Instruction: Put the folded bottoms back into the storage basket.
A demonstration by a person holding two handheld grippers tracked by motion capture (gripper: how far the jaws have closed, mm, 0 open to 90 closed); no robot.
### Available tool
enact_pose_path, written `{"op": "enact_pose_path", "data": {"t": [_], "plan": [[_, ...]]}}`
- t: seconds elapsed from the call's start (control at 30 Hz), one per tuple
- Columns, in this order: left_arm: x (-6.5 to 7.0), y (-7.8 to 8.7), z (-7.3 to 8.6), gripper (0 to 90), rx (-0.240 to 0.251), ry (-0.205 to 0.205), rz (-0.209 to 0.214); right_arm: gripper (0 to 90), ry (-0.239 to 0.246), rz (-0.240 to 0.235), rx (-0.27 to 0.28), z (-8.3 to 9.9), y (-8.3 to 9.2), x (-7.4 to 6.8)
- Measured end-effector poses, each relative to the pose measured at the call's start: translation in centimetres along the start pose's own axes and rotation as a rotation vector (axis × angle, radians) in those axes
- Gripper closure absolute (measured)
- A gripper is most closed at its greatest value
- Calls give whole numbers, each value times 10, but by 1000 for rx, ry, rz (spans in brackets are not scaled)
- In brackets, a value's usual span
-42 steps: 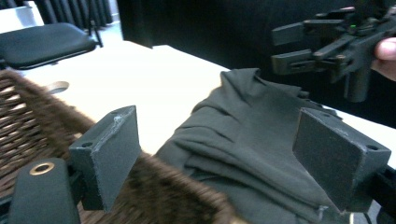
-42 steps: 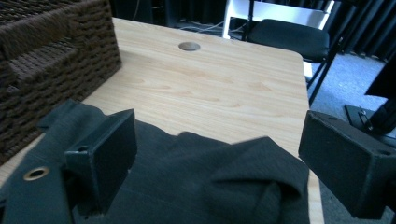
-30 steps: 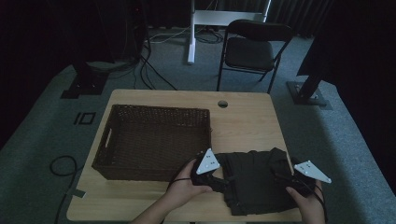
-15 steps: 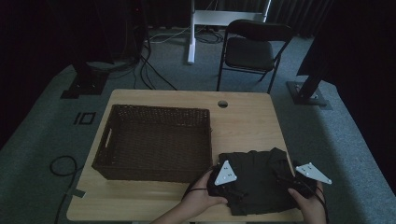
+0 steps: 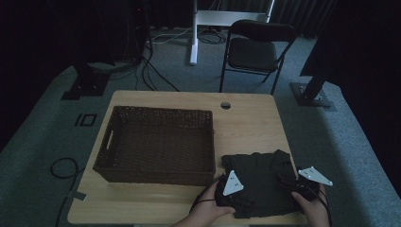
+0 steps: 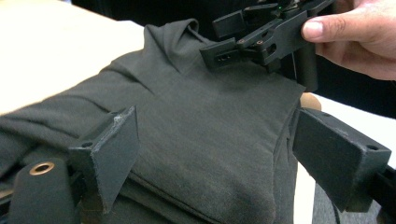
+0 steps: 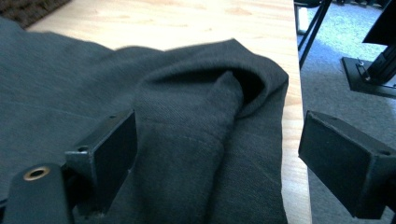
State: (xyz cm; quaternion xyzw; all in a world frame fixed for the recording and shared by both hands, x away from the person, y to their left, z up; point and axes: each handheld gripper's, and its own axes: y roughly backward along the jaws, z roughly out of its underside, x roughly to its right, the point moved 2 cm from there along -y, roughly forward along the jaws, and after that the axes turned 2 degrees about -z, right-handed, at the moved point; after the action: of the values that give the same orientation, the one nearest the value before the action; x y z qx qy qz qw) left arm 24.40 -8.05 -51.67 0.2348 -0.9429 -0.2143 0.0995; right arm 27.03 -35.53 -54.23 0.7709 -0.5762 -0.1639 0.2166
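The left claw [image 5: 226,193] is standing apart over the cloth [image 5: 261,182], not pinching it. The right claw [image 5: 297,185] is standing apart too, with a soft fold of the cloth between its jaws. The dark cloth is lying on the near right part of the worktop [image 5: 246,118], right beside the basket [image 5: 158,142]. It is looking light, soft and floppy, so it will likely sag when lifted. The thick folded edges look like good spots to pinch. Compared with a second ago, the left claw is sitting farther right and lower, over the cloth.
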Motion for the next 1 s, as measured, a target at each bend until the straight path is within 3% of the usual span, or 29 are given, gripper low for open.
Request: {"op": "enact_pose_path", "data": {"t": [0.27, 0.5, 0.83, 1.0], "plan": [[-5, -6, 16, 154, -25, 49, -82, 114, -9, -3, -33, 5, -7, 7], [-3, -11, 27, 154, -84, 56, -102, 114, -46, -35, -53, 8, -12, 10], [-7, -17, 38, 116, -132, 138, -135, 127, -71, -76, -81, 11, -16, 9], [-8, -21, 37, 106, -170, 161, -129, 142, -132, -105, -104, 13, -18, 10]]}}
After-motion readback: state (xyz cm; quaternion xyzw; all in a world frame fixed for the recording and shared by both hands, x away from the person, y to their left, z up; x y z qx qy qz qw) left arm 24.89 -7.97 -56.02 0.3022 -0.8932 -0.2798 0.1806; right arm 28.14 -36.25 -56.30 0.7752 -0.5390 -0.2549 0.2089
